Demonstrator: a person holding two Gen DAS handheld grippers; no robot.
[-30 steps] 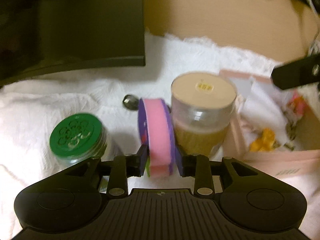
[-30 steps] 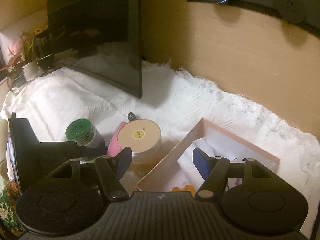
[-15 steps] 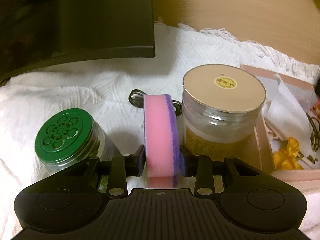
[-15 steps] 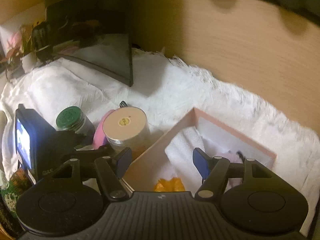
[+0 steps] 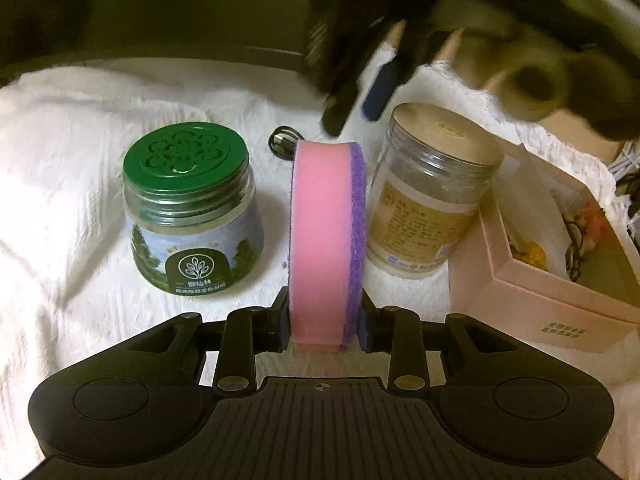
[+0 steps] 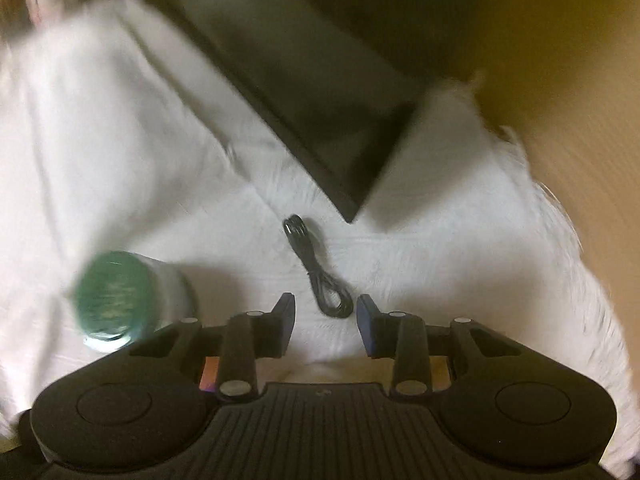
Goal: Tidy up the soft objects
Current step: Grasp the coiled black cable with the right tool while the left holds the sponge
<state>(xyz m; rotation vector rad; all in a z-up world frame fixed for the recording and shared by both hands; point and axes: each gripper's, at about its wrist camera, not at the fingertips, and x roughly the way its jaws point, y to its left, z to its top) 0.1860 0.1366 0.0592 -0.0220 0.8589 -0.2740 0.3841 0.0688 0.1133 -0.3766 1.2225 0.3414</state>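
Note:
A pink sponge with a purple scouring side (image 5: 326, 240) stands on edge between the pads of my left gripper (image 5: 325, 328). The jaws are closing and the pads press on it. It sits between a green-lidded jar (image 5: 188, 208) and a tan-lidded jar (image 5: 432, 196). My right gripper (image 6: 325, 308) points down at the white cloth. Its jaws are closing with a gap still between the fingers, and they grip nothing. A coiled black cable (image 6: 316, 276) lies on the cloth just beyond its tips. In the left wrist view the right gripper (image 5: 356, 112) is a dark blur above the sponge.
An open pink box (image 5: 560, 292) with small items stands right of the tan-lidded jar. A dark monitor (image 6: 320, 80) stands at the back on the white cloth (image 6: 120, 140). The green-lidded jar (image 6: 120, 296) is left of my right gripper. A wooden wall runs behind.
My right gripper swung left from over the pink box to above the cable and narrowed its jaws. The left gripper keeps the sponge, and its view has shifted slightly.

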